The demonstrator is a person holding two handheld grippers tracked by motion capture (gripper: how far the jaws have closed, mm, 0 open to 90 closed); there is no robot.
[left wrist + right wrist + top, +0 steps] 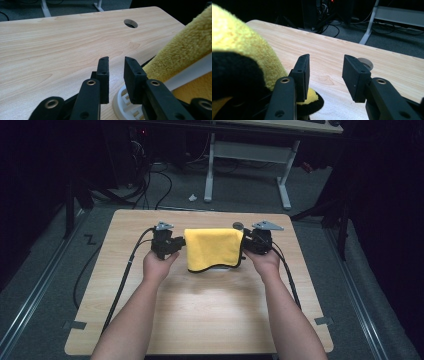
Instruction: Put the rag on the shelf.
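Yellow microfibre cloth (213, 248) with a black-stitched hem lies draped over a white slotted rack (124, 103) near the middle of the far half of the wooden surface (200, 315), its folded top edge running parallel to the far edge. What the rack may hold under the cloth cannot be told. A person's left claw (176, 245) sits just beside the cloth's left side, its jaws apart with nothing between them; the left gripper view shows bare wood through the gap, the cloth hanging to one side. The right claw (248, 243) stands just beside the cloth's right side, jaws likewise apart and pressing on nothing. A round cable hole (238, 225) lies in the surface close to the far edge, behind the cloth.
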